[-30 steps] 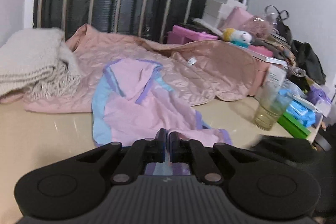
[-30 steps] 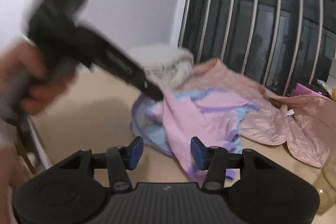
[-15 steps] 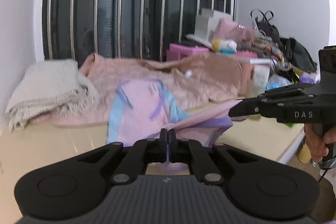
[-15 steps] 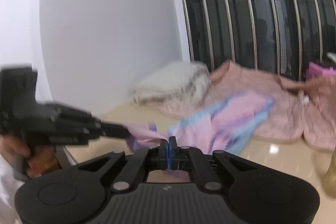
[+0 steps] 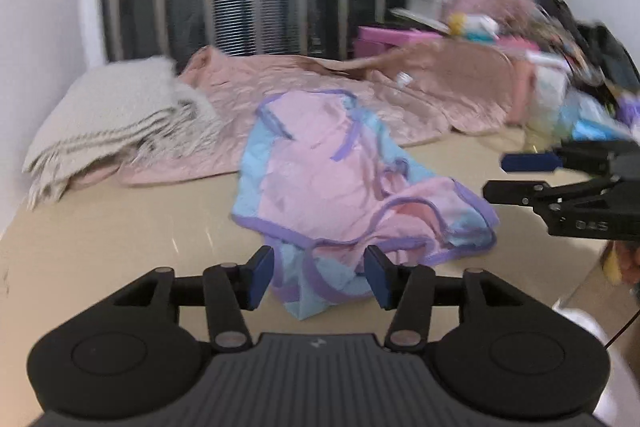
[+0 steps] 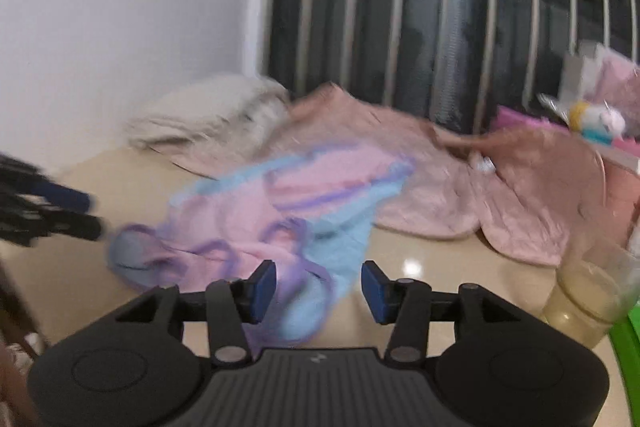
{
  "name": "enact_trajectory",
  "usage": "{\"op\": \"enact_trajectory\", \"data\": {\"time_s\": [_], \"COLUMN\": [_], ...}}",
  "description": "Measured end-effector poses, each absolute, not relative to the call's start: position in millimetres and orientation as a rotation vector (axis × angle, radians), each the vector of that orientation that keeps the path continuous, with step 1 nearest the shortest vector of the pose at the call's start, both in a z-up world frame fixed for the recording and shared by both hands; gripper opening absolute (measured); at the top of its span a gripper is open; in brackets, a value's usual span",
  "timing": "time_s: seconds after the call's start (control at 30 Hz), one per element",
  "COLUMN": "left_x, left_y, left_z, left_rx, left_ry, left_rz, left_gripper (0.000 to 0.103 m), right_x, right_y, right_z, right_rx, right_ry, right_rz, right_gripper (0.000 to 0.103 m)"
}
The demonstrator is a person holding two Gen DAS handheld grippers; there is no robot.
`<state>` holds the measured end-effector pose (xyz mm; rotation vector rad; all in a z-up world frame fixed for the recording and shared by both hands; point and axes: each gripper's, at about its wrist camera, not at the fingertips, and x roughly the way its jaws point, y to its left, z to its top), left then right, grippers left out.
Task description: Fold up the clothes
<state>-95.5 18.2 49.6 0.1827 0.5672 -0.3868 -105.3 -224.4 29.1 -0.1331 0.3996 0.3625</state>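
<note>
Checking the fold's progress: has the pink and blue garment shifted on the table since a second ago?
Yes. The pink and blue garment was dragged toward the near table edge, away from the quilted pink jacket; its hem now lies bunched.

blurred: clutter (image 5: 560, 39) at table's far right, items unreadable | cut off: cup (image 6: 592, 291) by right edge | hidden: garment (image 6: 288, 323) hem behind gripper body
</note>
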Motion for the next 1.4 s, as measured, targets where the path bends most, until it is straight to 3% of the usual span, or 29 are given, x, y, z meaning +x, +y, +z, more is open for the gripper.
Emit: {"op": "enact_trajectory", "data": {"time_s": [0.17, 0.2, 0.27, 0.37, 0.43, 0.63, 0.77, 0.87, 0.9, 1.1, 1.4], "left_x": [-66.3, -61.9, -55.8, -59.0, -70.4, -147.8, -194.2, -205.9, -209.4, -225.4, -251.3], "left_y": [0.1, -0.3, 0.6, 10.2, 17.8, 22.4, 6.9, -6.3, -9.9, -6.6, -4.3], "left_z": [30.5, 27.0, 22.0, 25.4, 34.3, 62.3, 50.7, 35.7, 31.4, 34.2, 45.6], "left_rx": [0.209, 0.205, 0.194, 0.137, 0.104, 0.107, 0.137, 0.177, 0.186, 0.197, 0.141], "left_ry": [0.673, 0.689, 0.707, 0.677, 0.616, 0.417, 0.359, 0.376, 0.382, 0.36, 0.288], "left_rz": [-0.38, -0.378, -0.364, -0.341, -0.315, -0.182, -0.134, -0.143, -0.152, -0.151, -0.157], "left_gripper": [0.053, 0.052, 0.023, 0.008, 0.006, 0.004, 0.004, 0.004, 0.004, 0.004, 0.003], "right_x": [-108.8, -105.8, -97.9, -82.1, -85.1, -157.2, -198.2, -205.7, -207.4, -225.7, -233.3], "right_y": [-186.1, -182.9, -177.4, -176.8, -177.8, -182.2, -183.8, -175.2, -172.3, -145.1, -124.0], "right_z": [20.4, 18.0, 11.6, 0.2, 1.0, 36.7, 32.1, 7.2, 1.4, -19.7, -22.7], "right_rx": [-0.233, -0.232, -0.217, -0.202, -0.179, -0.289, -0.331, -0.379, -0.393, -0.506, -0.659], "right_ry": [0.415, 0.434, 0.484, 0.538, 0.525, 0.265, 0.231, 0.274, 0.29, 0.27, 0.19], "right_rz": [0.438, 0.443, 0.442, 0.4, 0.381, 0.281, 0.254, 0.22, 0.201, 0.159, -0.037], "right_gripper": [0.043, 0.039, 0.026, 0.021, 0.006, 0.006, 0.007, 0.017, 0.027, 0.044, 0.044]}}
